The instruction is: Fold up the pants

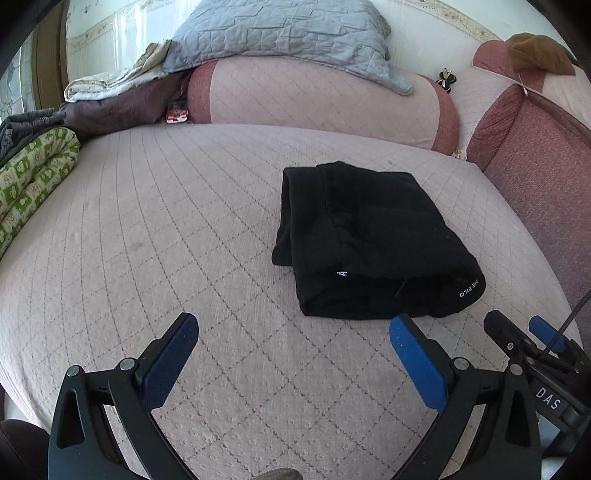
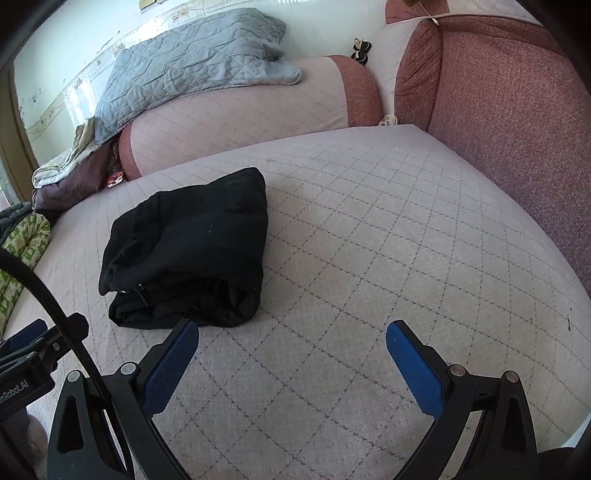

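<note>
The black pants [image 1: 369, 240] lie folded in a compact bundle on the pink quilted bed [image 1: 166, 221], with white lettering on the waistband at the near right corner. My left gripper [image 1: 293, 332] is open and empty, just in front of the bundle and to its left. The right gripper [image 1: 528, 332] shows at the left view's lower right edge. In the right wrist view the pants [image 2: 188, 247] lie ahead to the left. My right gripper [image 2: 291, 334] is open and empty, its left finger [image 2: 173, 365] close to the bundle's near edge.
A pink bolster [image 1: 314, 103] with a grey quilt [image 1: 280, 33] on it lies at the back. A red padded headboard [image 2: 517, 110] runs along the right. A green patterned blanket [image 1: 33, 177] and piled bedding [image 1: 110, 99] sit at the left.
</note>
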`<state>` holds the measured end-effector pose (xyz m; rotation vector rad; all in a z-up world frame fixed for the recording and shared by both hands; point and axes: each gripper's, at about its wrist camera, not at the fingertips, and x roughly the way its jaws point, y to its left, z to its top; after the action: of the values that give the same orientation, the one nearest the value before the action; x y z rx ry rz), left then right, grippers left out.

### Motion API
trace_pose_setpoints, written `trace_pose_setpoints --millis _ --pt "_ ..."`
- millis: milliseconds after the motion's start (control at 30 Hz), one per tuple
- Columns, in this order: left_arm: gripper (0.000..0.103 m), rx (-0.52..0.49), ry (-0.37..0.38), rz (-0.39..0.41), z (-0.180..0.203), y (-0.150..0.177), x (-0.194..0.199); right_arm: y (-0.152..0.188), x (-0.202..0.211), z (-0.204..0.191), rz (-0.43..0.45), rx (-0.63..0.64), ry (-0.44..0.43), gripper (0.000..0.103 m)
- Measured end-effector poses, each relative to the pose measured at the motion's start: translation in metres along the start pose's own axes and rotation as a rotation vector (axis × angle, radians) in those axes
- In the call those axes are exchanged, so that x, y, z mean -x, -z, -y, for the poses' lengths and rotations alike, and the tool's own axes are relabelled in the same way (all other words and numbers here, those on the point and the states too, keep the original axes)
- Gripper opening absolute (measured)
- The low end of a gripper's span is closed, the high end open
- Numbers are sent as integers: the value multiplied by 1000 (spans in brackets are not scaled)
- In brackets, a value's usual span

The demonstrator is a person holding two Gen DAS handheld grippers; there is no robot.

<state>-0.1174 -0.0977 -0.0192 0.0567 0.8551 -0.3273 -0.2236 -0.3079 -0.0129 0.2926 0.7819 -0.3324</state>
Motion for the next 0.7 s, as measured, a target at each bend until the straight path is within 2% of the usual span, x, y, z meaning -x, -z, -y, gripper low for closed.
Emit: trace_pose_setpoints --millis 700 --pt "103 8 11 -30 -5 1 -4 4 -7 -9 -20 43 37 103"
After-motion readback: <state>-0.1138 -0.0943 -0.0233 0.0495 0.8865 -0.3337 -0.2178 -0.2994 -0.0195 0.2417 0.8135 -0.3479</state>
